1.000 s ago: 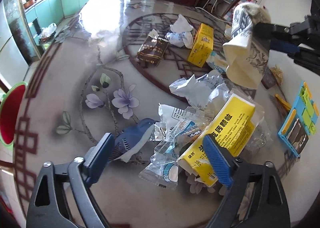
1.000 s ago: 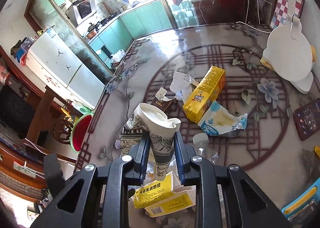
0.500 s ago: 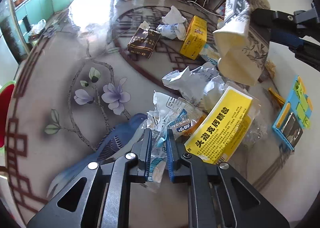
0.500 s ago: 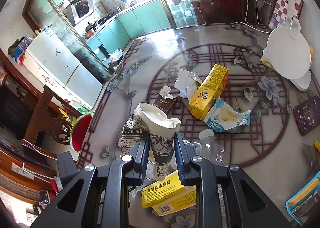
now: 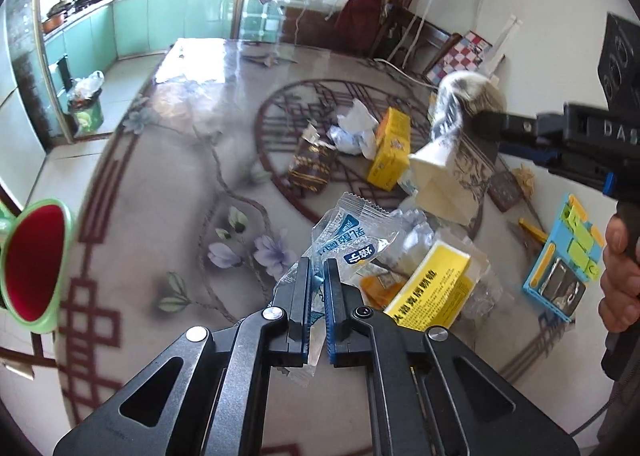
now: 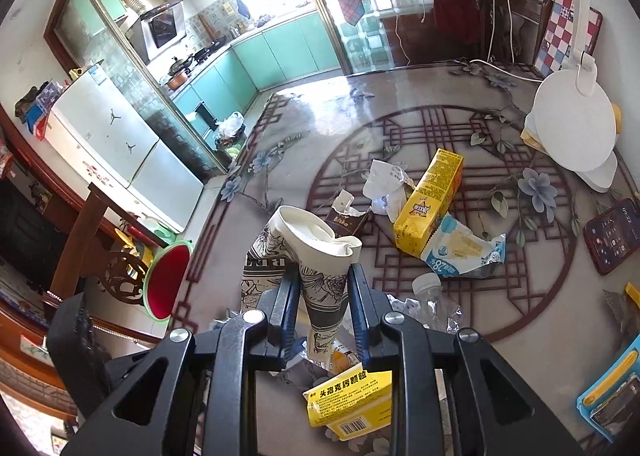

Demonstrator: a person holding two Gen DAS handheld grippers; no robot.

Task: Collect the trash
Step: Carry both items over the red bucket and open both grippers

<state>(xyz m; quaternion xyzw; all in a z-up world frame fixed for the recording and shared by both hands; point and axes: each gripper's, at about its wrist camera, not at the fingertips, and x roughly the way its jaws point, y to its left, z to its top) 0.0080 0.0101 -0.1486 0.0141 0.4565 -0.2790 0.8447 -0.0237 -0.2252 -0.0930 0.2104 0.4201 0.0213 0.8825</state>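
Left gripper [image 5: 317, 274] has just closed on the clear plastic wrapper [image 5: 352, 232] and lifted it off the worktop [image 5: 168, 183], just left of the yellow medicine box [image 5: 434, 292]. Right gripper [image 6: 323, 288] holds the crumpled paper cup [image 6: 316, 252] clamped between its pads, above that box. Farther back from the box lie a yellow carton [image 6: 430, 199] and a brown pack [image 5: 312, 167].

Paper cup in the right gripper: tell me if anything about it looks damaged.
Yes. The paper cup is crushed: its rim is folded flat instead of round and its wall is creased where the right gripper squeezes it.
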